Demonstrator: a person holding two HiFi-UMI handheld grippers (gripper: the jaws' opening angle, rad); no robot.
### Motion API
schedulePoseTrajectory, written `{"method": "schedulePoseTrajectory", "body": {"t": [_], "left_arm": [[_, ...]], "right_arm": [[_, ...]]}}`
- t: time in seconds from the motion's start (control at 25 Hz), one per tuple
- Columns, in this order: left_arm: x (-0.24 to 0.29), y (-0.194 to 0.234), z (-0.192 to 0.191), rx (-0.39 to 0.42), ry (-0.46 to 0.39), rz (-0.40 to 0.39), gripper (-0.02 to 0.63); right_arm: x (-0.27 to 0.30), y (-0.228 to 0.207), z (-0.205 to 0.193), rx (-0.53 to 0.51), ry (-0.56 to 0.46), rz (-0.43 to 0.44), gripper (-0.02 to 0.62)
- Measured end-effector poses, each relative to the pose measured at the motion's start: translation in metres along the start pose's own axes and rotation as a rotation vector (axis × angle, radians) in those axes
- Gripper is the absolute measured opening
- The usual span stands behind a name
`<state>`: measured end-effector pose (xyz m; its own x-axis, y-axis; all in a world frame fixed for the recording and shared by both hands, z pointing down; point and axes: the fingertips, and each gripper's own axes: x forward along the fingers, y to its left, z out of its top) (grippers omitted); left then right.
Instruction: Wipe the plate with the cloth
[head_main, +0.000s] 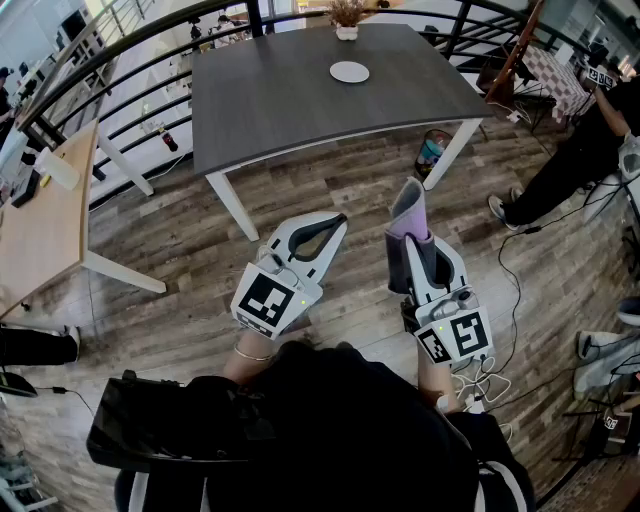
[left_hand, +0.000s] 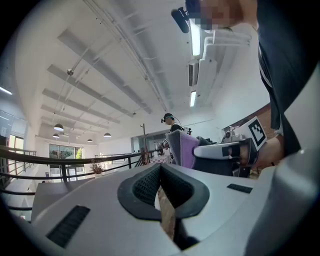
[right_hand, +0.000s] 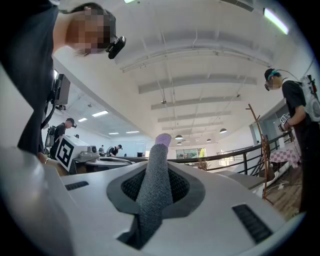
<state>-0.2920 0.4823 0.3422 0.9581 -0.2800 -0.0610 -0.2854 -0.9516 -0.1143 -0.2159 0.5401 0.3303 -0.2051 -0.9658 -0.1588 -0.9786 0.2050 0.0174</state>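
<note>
Head view: dark grey table (head_main: 300, 110) in upper middle of frame, white plate (head_main: 349, 71) lying on it toward the far edge, bare, nothing touching it. Small potted plant (head_main: 346, 18) at the table's top edge, beyond the plate. Both tools sit low in the frame over the wooden floor (head_main: 180, 250), well apart from the plate. Left gripper (head_main: 328, 228) at lower centre, pointing up-right, jaws together. Right gripper (head_main: 412, 240) just right of it, pointing up, with the cloth (head_main: 408, 208) sticking out past its tip, grey outside, purple inside. Light wood table (head_main: 50, 220) at the left edge, a person (head_main: 580, 160) standing at the right edge. Left gripper view: left gripper (left_hand: 160, 176) jaws closed, dark pads meeting at centre, nothing between them, only a sliver of floor showing behind. Right gripper (left_hand: 225, 152) at mid right of the frame, the cloth (left_hand: 184, 149) showing purple at its front. Plate not seen here. Right gripper view: right gripper (right_hand: 156, 196) clamped on the cloth (right_hand: 158, 160), which stands as an upright grey roll between the pads, purple at its top end. Left gripper's marker cube (right_hand: 66, 149) at mid left. Plate not seen here either.
</note>
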Motion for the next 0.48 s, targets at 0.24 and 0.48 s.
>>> {"method": "schedulePoseTrajectory", "body": {"t": [0.24, 0.48], "left_arm": [[-0.0047, -0.0058, -0.0002, 0.017, 0.005, -0.005, 0.005], [-0.0051, -0.0093, -0.0039, 0.108, 0.014, -0.022, 0.005]], "right_arm": [[-0.0036, 0.0056, 0.0016, -0.004, -0.006, 0.009, 0.041], [-0.0051, 0.0052, -0.0006, 0.032, 0.000, 0.013, 0.040]]}}
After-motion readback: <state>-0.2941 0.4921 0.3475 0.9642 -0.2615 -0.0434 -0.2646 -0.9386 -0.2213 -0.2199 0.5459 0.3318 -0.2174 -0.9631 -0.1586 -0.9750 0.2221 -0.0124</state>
